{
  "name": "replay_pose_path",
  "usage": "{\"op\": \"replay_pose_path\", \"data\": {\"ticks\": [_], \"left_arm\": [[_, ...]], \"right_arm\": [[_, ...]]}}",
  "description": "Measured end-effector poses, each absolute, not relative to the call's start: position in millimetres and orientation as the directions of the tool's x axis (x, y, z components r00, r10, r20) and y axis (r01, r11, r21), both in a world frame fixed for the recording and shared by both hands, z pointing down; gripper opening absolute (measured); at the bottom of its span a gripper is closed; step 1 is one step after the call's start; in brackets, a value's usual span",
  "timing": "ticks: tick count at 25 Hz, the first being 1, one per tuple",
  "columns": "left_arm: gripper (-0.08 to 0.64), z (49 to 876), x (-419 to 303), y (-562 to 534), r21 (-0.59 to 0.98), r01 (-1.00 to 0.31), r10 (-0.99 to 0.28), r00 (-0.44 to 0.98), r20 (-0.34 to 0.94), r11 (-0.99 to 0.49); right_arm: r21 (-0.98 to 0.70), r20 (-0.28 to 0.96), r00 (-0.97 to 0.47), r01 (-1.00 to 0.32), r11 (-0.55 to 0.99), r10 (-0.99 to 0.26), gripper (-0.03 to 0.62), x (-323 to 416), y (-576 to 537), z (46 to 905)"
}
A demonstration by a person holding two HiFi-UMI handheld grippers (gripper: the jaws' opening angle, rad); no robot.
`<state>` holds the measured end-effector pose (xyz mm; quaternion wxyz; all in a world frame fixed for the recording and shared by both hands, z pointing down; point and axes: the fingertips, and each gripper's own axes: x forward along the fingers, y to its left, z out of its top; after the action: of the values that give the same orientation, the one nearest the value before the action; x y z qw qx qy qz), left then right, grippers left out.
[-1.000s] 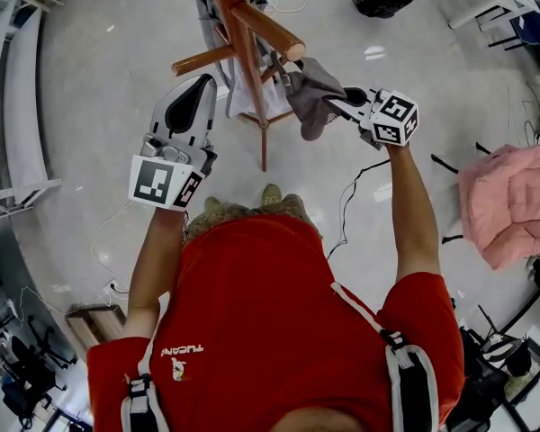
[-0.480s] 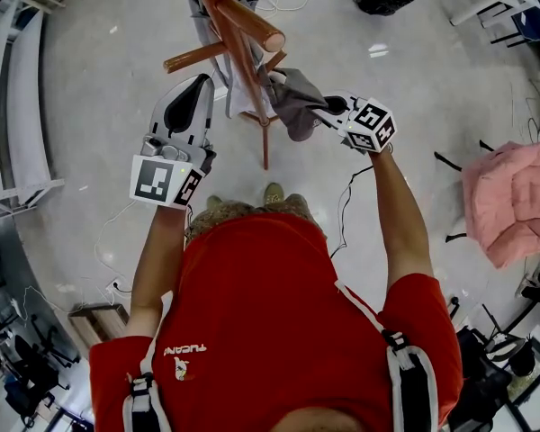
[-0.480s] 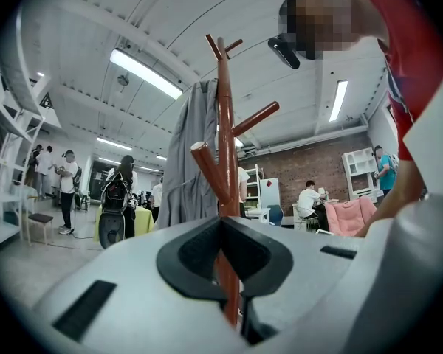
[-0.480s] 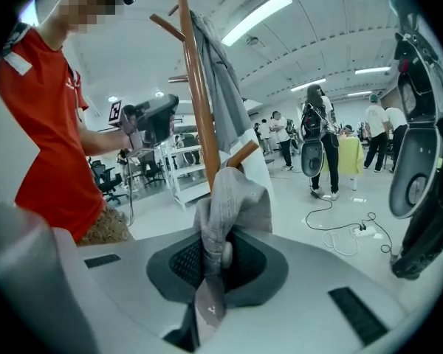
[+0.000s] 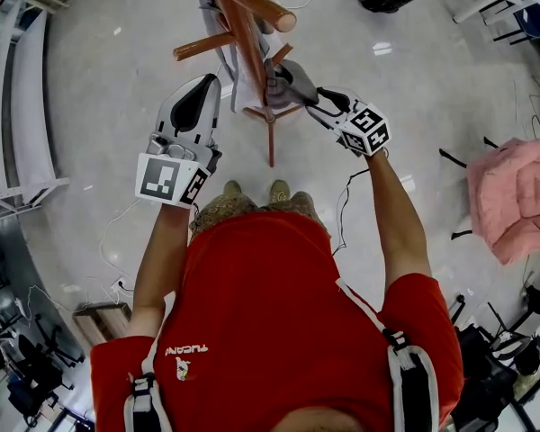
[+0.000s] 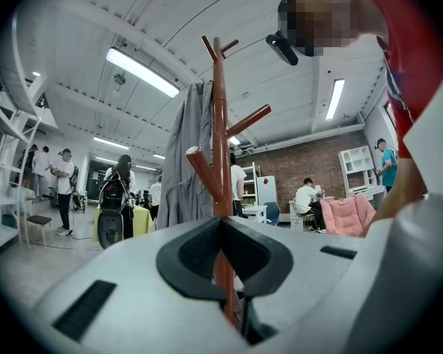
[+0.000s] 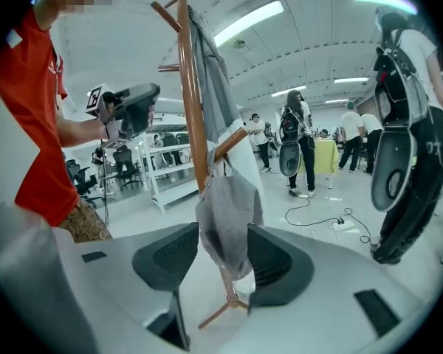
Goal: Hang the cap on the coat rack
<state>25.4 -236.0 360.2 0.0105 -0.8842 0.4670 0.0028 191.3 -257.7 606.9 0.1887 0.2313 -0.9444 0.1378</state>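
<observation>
Grey cap [image 7: 227,223] hangs off a low peg [image 7: 229,144] on the wooden coat rack [image 7: 192,124]'s right side, the right gripper [image 7: 225,260] just popped its jaws wide with the cap loose between them, and the left gripper [image 6: 223,253] sits closed and empty.

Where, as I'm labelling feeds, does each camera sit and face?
Head view: on the person's head, facing steeply down at the coat rack, both arms, red shirt.
Left gripper view: on the left gripper, facing level at the rack; red sleeve at right.
Right gripper view: on the right gripper, jaws just opened around the hung cap; red shirt, left gripper at left.
Head and right gripper views share the cap.
</observation>
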Motion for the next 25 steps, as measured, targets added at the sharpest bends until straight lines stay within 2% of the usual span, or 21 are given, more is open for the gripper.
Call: {"op": "replay_pose_path", "data": {"ticks": [8, 14, 21, 25], "left_arm": [[0.009, 354.9, 16.4, -233.7, -0.013, -0.785, -0.784, 0.62, -0.028, -0.62], [0.009, 344.0, 20.5, -230.7, -0.031, -0.736, -0.734, 0.677, -0.05, -0.676], [0.009, 326.0, 21.0, -219.4, -0.052, -0.671, -0.666, 0.741, -0.091, -0.739], [0.009, 319.8, 24.8, -213.3, -0.043, -0.627, -0.621, 0.776, -0.109, -0.777]], "right_arm": [[-0.08, 0.32, -0.784, -0.581, 0.81, -0.531, 0.209, 188.6, -253.1, 545.6], [0.006, 0.145, -0.745, -0.658, 0.753, -0.651, 0.204, 178.8, -239.8, 453.6], [0.029, -0.111, -0.681, -0.73, 0.682, -0.724, 0.118, 141.9, -207.9, 349.5], [0.046, -0.176, -0.67, -0.738, 0.673, -0.722, 0.081, 116.6, -189.5, 318.7]]}}
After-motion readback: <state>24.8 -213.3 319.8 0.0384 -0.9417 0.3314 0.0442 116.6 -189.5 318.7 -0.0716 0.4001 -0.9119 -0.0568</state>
